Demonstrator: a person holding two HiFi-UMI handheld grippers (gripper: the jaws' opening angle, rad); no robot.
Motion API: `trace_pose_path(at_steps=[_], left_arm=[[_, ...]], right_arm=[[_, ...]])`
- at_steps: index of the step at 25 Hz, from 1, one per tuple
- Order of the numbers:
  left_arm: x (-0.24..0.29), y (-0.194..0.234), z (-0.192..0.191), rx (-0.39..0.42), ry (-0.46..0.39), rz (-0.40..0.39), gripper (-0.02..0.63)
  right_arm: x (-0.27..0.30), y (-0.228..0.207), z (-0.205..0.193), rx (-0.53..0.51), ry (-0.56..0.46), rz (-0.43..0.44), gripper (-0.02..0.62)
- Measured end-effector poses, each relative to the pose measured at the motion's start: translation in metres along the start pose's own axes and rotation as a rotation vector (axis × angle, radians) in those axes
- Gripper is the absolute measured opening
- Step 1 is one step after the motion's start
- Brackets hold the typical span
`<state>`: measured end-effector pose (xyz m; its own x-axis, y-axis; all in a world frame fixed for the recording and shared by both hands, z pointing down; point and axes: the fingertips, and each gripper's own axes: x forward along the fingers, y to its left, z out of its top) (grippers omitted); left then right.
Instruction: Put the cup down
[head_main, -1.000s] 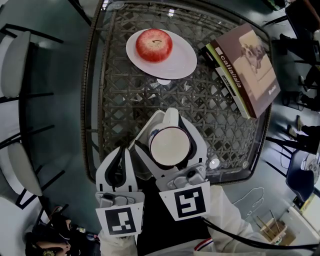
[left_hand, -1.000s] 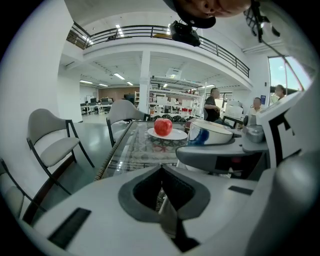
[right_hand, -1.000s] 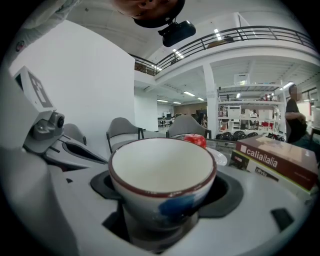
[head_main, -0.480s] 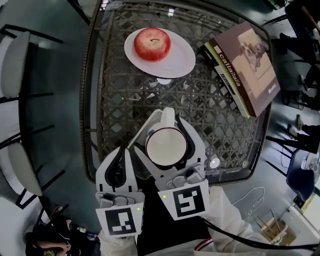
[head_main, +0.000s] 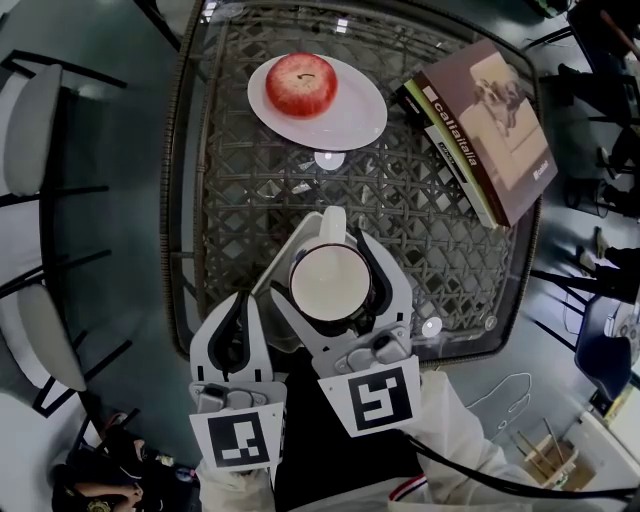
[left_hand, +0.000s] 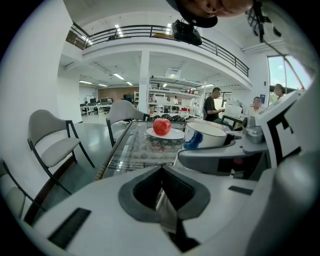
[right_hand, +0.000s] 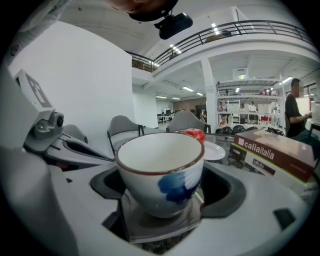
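The right tongs (head_main: 333, 240) are clamped around the white cup (head_main: 330, 282) with the blue mark, holding it upright over the near part of the glass-topped wicker bench (head_main: 250, 200). The left tongs (left_hand: 162, 197) are pressed together with nothing in them, just beside the right ones at the bench's near edge. Farther back sit a plate (head_main: 355, 115) with a red apple (head_main: 301, 85) and a book (head_main: 490, 120).

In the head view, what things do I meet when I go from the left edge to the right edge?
The chairs → left gripper → cup → book. The plate and apple share the cup's column, so they are left out.
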<state>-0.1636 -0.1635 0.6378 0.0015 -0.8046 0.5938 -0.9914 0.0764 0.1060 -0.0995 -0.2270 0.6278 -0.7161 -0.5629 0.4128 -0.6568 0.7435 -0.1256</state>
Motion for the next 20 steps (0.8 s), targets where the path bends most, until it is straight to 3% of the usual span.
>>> trace_pose_path(at_steps=[20], left_arm=[[-0.034, 0.000, 0.005, 0.027, -0.035, -0.001, 0.011]], right_arm=[[-0.032, 0.010, 0.002, -0.012, -0.014, -0.043, 0.420]])
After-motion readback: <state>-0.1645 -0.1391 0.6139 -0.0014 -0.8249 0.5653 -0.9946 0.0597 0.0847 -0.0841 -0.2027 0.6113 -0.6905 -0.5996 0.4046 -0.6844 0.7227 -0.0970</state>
